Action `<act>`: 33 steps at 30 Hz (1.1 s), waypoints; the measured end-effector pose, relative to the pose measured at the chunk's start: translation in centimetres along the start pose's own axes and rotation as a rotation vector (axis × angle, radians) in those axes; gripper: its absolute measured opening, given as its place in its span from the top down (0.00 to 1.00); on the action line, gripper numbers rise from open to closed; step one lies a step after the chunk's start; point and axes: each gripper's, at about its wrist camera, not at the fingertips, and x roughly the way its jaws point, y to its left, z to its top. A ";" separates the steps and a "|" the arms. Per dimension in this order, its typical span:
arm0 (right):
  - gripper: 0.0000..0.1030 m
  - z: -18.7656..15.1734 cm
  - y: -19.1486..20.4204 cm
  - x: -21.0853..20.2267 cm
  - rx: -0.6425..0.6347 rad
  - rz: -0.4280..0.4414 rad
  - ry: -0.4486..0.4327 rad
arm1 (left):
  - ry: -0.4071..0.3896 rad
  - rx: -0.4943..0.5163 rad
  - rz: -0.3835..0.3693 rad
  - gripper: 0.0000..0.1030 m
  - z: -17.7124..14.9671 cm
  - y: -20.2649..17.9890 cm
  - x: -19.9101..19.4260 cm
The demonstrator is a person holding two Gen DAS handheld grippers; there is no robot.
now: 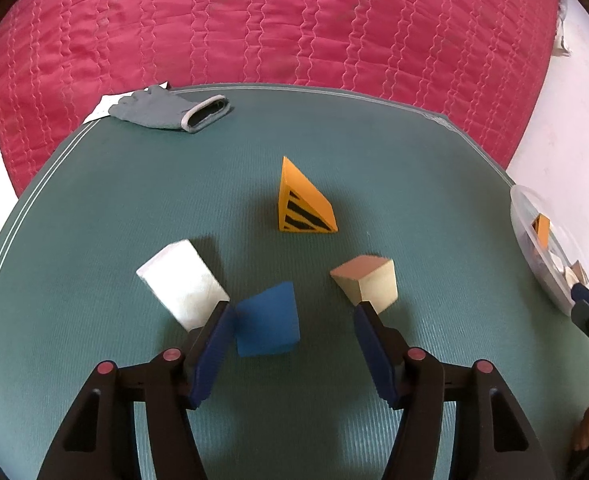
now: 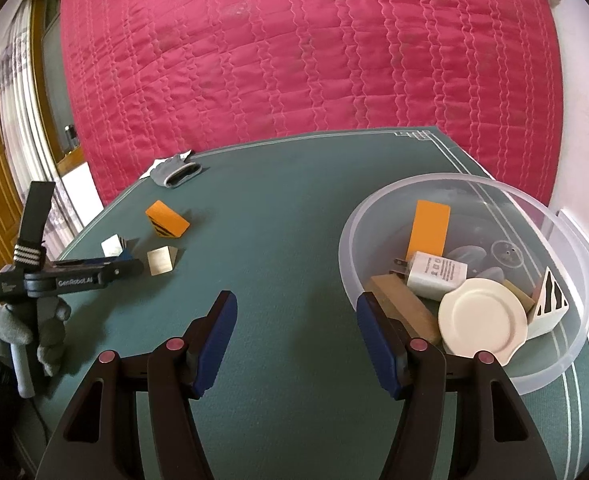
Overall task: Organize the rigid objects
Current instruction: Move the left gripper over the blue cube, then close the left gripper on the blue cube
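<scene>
On the green mat (image 1: pixel 94 208), left to right, we list: white block (image 1: pixel 182 284); blue block (image 1: pixel 268 320), lying between the parted jaws of our left gripper (image 1: pixel 292 312), touching the left pad only, ungripped; striped orange wedge (image 1: pixel 302 204); beige block (image 1: pixel 368 284). Our right gripper (image 2: pixel 296 312) stands open over bare mat, empty. Far right: clear bowl (image 2: pixel 566 272) holding sorted pieces, white plate (image 2: pixel 482 320) included.

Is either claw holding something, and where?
Nothing is held. The left claw straddles the blue block without pinching it; the right claw is open and empty.
</scene>
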 end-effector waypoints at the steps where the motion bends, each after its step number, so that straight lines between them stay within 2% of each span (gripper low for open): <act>1: 0.38 0.0 0.0 0.0 0.001 0.000 0.000 | 0.000 0.002 0.000 0.37 -0.2 -0.1 -0.1; 6: 0.38 0.0 0.0 0.0 0.001 0.000 0.000 | 0.005 0.025 -0.005 0.36 -0.8 -1.0 -0.4; 11: 0.38 0.0 0.0 0.0 0.001 0.001 0.001 | 0.014 0.046 -0.060 0.34 -1.3 -2.1 -0.7; 14: 0.38 0.0 0.0 0.0 0.002 0.000 -0.001 | 0.013 0.037 -0.061 0.34 -1.1 -2.0 -0.7; 21: 0.38 0.0 0.0 0.0 0.001 0.001 0.000 | 0.005 -0.005 -0.019 0.34 -0.4 -0.6 -0.6; 23: 0.38 0.0 0.0 0.0 0.001 0.001 0.001 | 0.007 0.006 -0.008 0.34 -0.3 -0.6 -0.3; 27: 0.38 0.0 0.0 0.0 0.000 0.001 0.000 | 0.009 0.040 -0.005 0.43 0.4 -0.8 0.3; 33: 0.38 -0.2 0.2 0.0 -0.008 0.002 0.000 | 0.006 0.074 -0.003 0.43 0.7 -1.2 0.9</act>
